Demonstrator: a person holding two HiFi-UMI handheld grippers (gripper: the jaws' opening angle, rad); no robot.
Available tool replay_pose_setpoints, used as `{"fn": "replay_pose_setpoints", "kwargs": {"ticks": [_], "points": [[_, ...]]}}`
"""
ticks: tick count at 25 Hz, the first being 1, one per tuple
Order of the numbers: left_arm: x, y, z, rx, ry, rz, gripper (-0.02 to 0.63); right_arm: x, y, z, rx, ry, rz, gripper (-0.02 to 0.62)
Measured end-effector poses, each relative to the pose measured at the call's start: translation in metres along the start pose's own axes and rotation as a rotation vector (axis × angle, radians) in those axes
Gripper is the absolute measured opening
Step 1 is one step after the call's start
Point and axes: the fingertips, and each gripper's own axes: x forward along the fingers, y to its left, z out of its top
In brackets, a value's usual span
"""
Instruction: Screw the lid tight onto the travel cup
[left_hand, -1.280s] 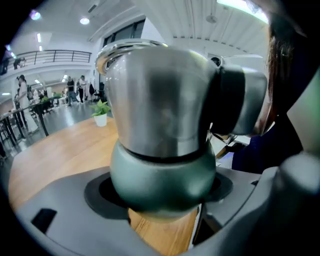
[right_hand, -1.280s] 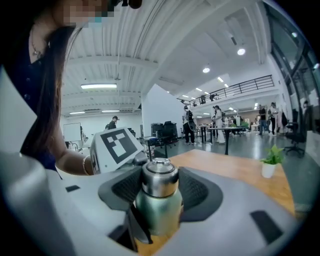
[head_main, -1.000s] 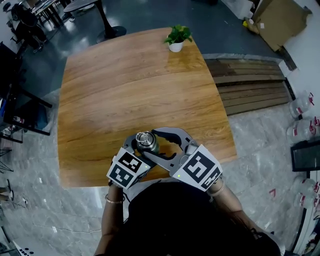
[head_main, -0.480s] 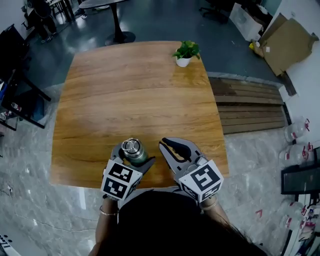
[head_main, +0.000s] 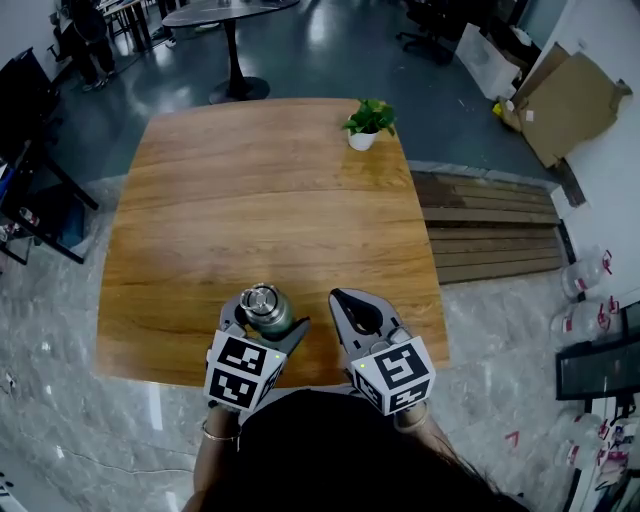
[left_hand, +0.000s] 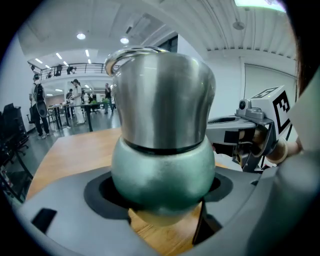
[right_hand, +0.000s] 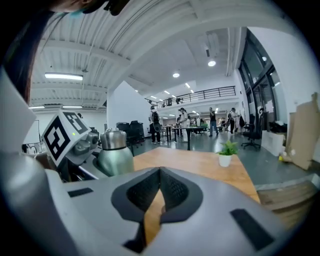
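Travel cup (head_main: 265, 310) upright, lid (left_hand: 161, 95) up, axis vertical.

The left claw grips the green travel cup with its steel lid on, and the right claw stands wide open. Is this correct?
Not quite: the right claw is shut, with nothing in it; the right gripper view shows this. The left claw does grip the travel cup, lid on.

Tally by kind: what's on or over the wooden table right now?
travel cup: 1
potted plant: 1
tools: 2 (left tool, right tool)
total: 4
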Motion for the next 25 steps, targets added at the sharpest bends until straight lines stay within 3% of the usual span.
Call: {"fn": "replay_pose_setpoints", "kwargs": {"ticks": [25], "points": [[0.017,-0.006,-0.016,0.017,0.065,-0.031,0.4,-0.004,-0.008,0.003,0.02,-0.01,-0.011,0.019]]}}
